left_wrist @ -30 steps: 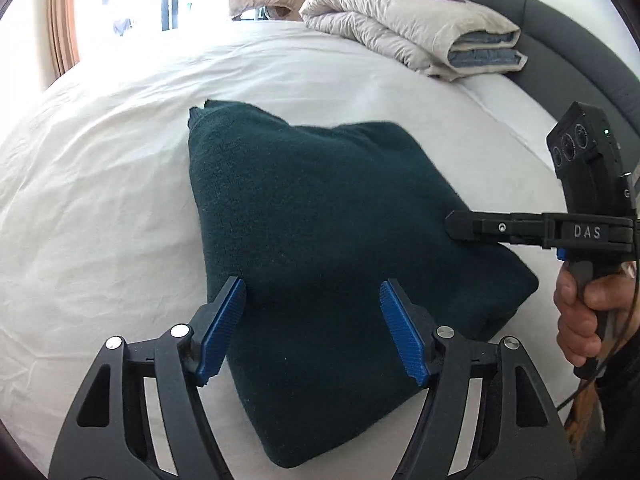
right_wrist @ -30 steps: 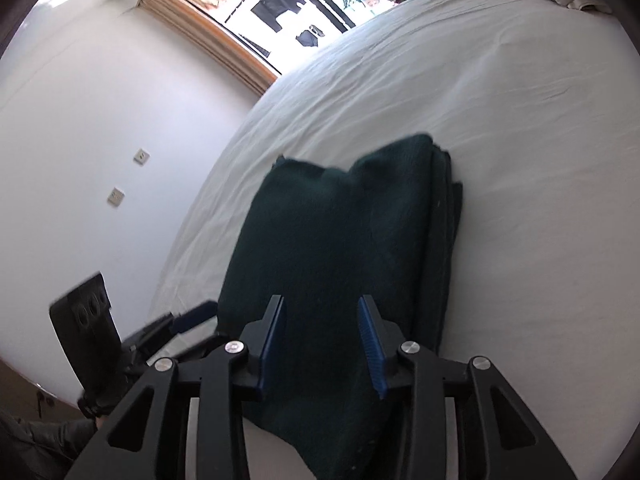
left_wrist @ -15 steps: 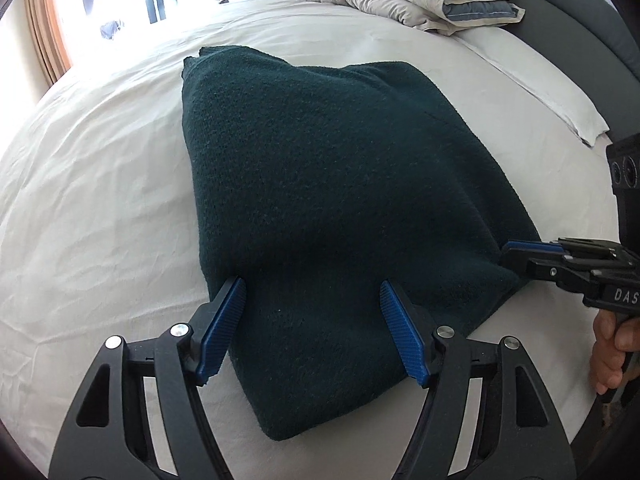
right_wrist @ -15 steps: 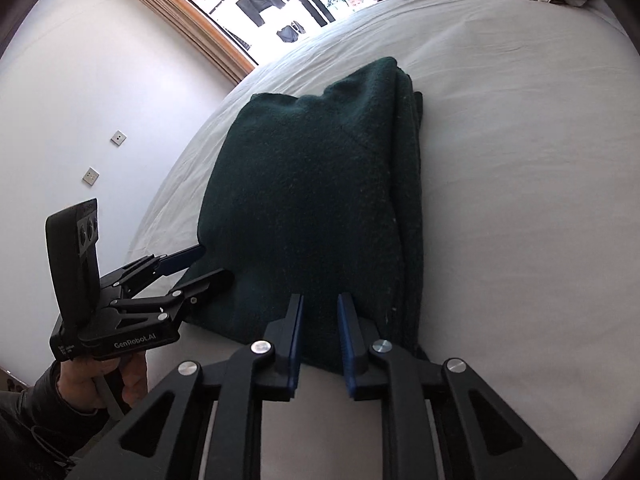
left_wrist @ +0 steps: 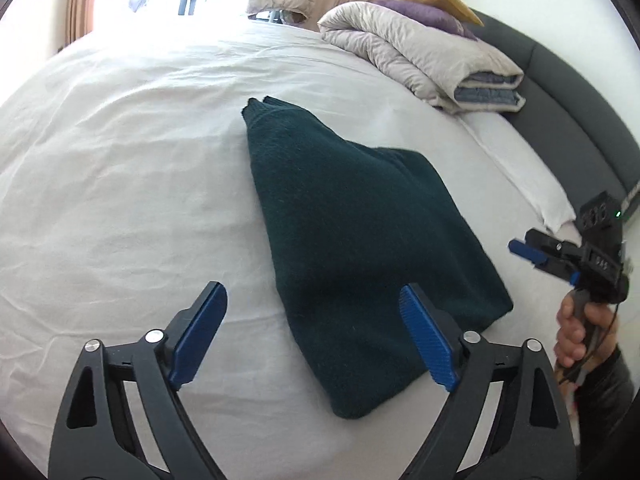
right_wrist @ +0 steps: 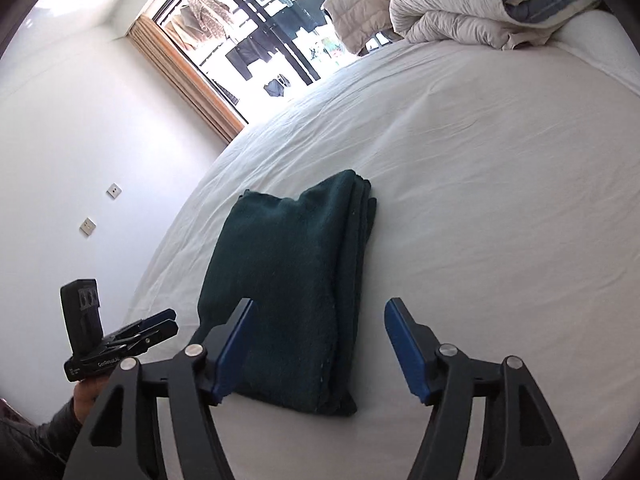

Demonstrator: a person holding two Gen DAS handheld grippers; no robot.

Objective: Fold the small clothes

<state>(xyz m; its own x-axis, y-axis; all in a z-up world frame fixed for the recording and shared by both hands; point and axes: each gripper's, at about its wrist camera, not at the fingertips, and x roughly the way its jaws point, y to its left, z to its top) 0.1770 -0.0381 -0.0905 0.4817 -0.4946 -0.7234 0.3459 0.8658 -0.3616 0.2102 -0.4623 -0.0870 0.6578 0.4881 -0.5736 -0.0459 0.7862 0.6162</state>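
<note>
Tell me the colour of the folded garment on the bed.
Dark green garment; clearest in the left wrist view.

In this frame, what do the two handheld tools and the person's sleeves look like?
Both the left tool and right tool have black skeletal frames, silver pivot bolts and ribbed blue pads. Each carries a black box; white lettering marks the bodies. The sleeve is dark.

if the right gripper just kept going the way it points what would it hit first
Most likely the near end of the folded green sweater on the bed, though depth is unclear. The right gripper, jaws opening and empty, points down at it.
</note>
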